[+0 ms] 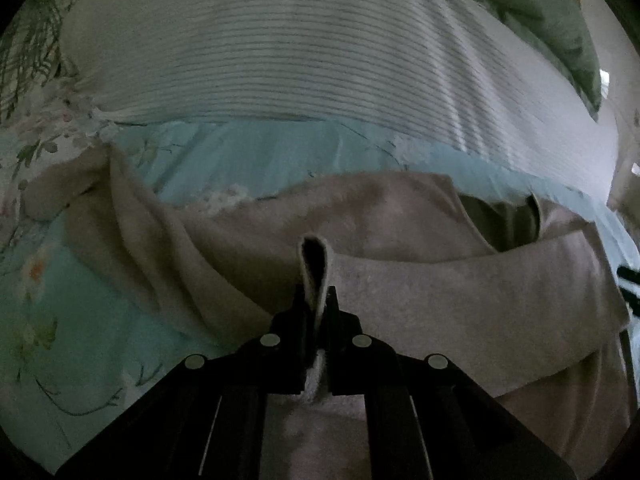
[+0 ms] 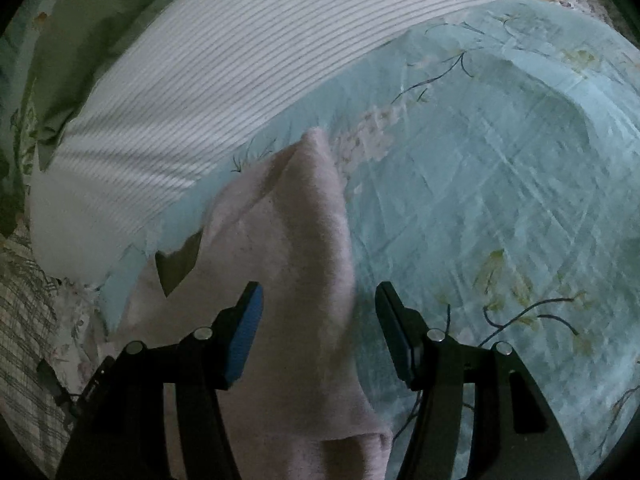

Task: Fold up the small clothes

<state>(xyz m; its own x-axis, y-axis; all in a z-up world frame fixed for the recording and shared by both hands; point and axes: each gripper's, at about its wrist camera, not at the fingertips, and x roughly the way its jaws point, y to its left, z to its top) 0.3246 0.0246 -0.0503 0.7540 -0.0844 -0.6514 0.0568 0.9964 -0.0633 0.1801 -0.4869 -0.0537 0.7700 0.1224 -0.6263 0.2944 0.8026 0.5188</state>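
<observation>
Bed w/ pale-blue floral sheet [image 2: 500, 184] carries everything; white ribbed striped pillow [image 1: 280, 48] lies across the far side, green pillow [image 1: 552, 16] behind it.

Task item: small pale-pink fleecy knit garment [image 1: 440, 292], lying on the sheet near me, sleeves splayed, neck opening toward the striped pillow. My read: light, fully limp, zero stiffness, so it'll sag and drag wherever unsupported. Fuzzy surface = good friction, low slip risk, nothing fragile. Best hold pts are hems/cuffs/folded edges where the cloth doubles up; a single layer mid-panel would just bunch.

Left tool [image 1: 316, 300]: clenched on a pinched loop of the garment's edge, fabric standing up between the tips. Right tool [image 2: 320, 320]: released, jaws wide, straddling a sleeve [image 2: 304, 208] w/o gripping; blue pads [image 2: 246, 332] bare.

View diffs: left cam shows the body, neck opening, both sleeve roots, plus a sliver of the right tool at frame edge. Right cam shows only that one sleeve running out to its tip, plus lots of bare sheet to the right that left cam misses. Sleeve cuff end near cam is rolled; can't tell how neatly.
</observation>
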